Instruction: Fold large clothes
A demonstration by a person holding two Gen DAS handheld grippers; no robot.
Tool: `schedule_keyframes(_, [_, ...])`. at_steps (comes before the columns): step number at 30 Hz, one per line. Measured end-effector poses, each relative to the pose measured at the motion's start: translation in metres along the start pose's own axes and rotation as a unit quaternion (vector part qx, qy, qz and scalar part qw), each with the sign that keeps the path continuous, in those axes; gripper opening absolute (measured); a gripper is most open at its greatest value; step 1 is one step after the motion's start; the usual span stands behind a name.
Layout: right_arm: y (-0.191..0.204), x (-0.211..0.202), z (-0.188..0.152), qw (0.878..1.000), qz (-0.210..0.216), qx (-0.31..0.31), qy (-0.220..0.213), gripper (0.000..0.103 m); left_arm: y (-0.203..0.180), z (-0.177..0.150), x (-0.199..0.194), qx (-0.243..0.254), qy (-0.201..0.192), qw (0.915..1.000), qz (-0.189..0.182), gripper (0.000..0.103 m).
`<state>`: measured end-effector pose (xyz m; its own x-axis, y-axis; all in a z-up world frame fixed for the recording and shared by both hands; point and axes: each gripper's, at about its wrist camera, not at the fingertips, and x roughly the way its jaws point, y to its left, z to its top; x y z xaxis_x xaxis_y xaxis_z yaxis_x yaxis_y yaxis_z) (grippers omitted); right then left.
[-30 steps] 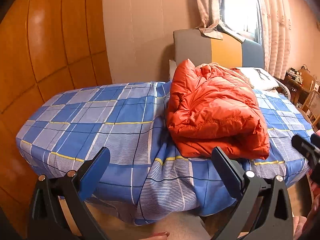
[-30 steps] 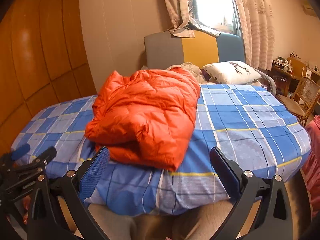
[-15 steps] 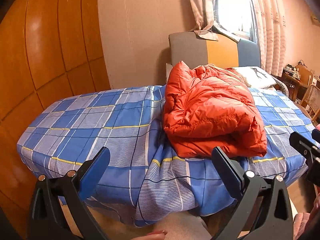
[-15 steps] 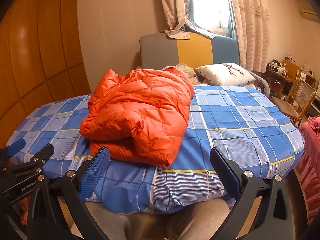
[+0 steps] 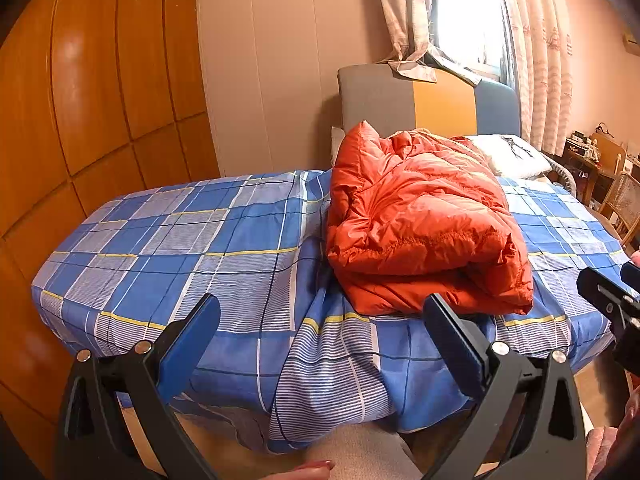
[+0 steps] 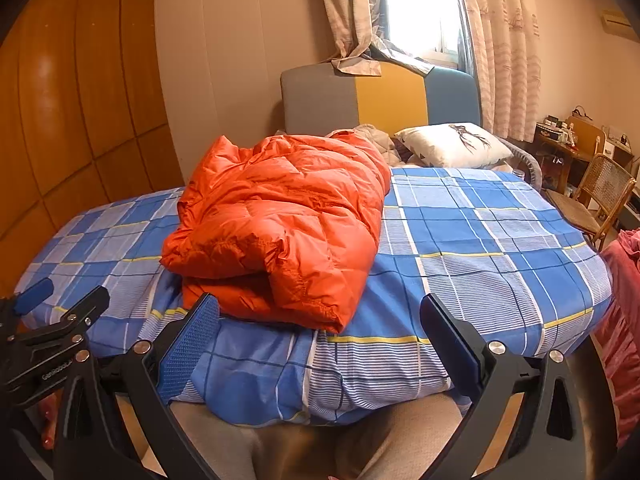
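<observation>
Two grippers hang short of the foot of the bed, both with their jaws spread wide and nothing between them. Ahead of the left gripper [image 5: 320, 320] and off toward its right finger, the orange puffer jacket [image 5: 420, 232] lies folded in a thick bundle on the blue plaid bedsheet [image 5: 180, 248], its folded edge facing the gripper. From the right gripper [image 6: 318, 316] the same jacket [image 6: 280, 224] sits straight ahead and toward its left finger; its near corner shows just beyond that finger's blue pad, but no touch can be made out. The sheet drapes over the bed's edge between each gripper and the jacket, with a loose fold hanging below the left gripper. Beyond the jacket stand a grey, yellow and blue headboard [image 6: 380, 100] and a white pillow [image 6: 452, 146] with a dark print, with a greyish garment [image 6: 376, 136] bunched beside it. Far right of the right gripper are a cane chair [image 6: 600, 196] and a cluttered desk [image 6: 560, 136]; a pink cloth [image 6: 624, 300] hangs close at its right. Wooden panels [image 5: 80, 100] fill the wall left of both grippers, and curtains [image 6: 352, 12] frame a bright window ahead.
</observation>
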<state>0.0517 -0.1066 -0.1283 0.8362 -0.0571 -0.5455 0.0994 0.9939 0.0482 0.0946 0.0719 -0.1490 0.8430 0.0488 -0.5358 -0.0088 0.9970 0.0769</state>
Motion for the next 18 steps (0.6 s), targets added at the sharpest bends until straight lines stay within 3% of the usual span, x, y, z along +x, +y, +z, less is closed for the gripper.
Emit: schedule_keyframes(18, [0.0012,0.0001,-0.0014,1.0,-0.002,0.0,0.002,0.1,0.0021,-0.0001,-0.0028,-0.003,-0.003,1.0,-0.006,0.101])
